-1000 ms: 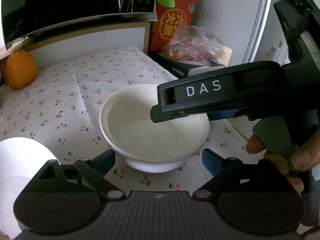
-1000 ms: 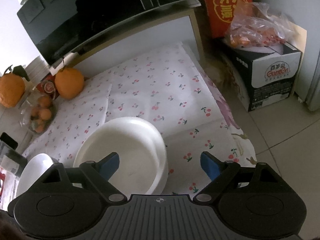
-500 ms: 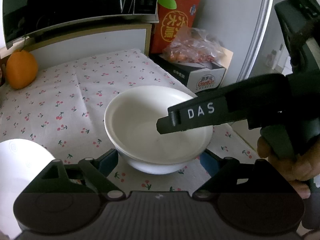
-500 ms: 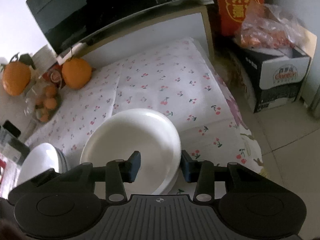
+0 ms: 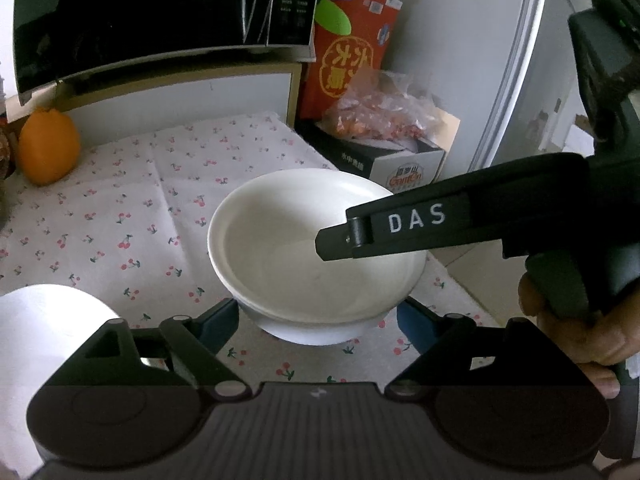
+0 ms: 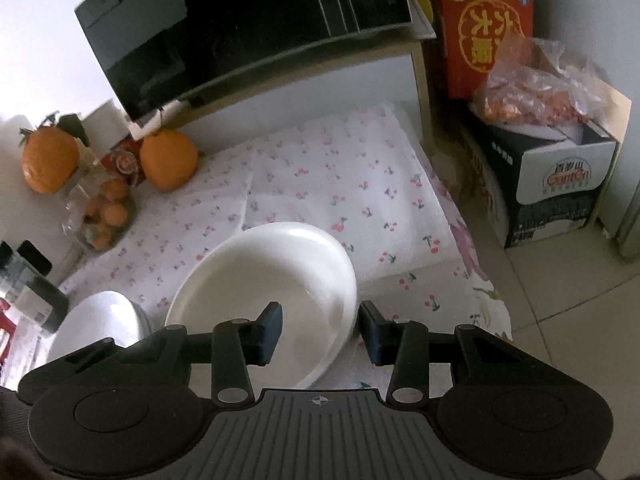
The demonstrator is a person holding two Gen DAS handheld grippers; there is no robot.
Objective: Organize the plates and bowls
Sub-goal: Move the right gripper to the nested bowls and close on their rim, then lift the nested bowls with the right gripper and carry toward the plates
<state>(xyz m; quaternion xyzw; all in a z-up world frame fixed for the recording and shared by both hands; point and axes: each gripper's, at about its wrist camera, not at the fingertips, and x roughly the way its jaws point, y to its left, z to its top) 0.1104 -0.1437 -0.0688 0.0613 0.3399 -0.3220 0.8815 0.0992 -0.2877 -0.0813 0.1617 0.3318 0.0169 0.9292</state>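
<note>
Now the right gripper [image 6: 320, 330] is pinching the white bowl's [image 6: 256, 296] rim, while the left gripper [image 5: 318, 322] is closing slightly, still wide around its base.

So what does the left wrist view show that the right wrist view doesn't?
Only the left wrist view shows the right tool from outside, marked DAS, with the hand gripping it. Only the right wrist view shows a second orange and a bag of small fruit. Both show the white bowl, the cherry-print cloth, the microwave and the white plate.
</note>
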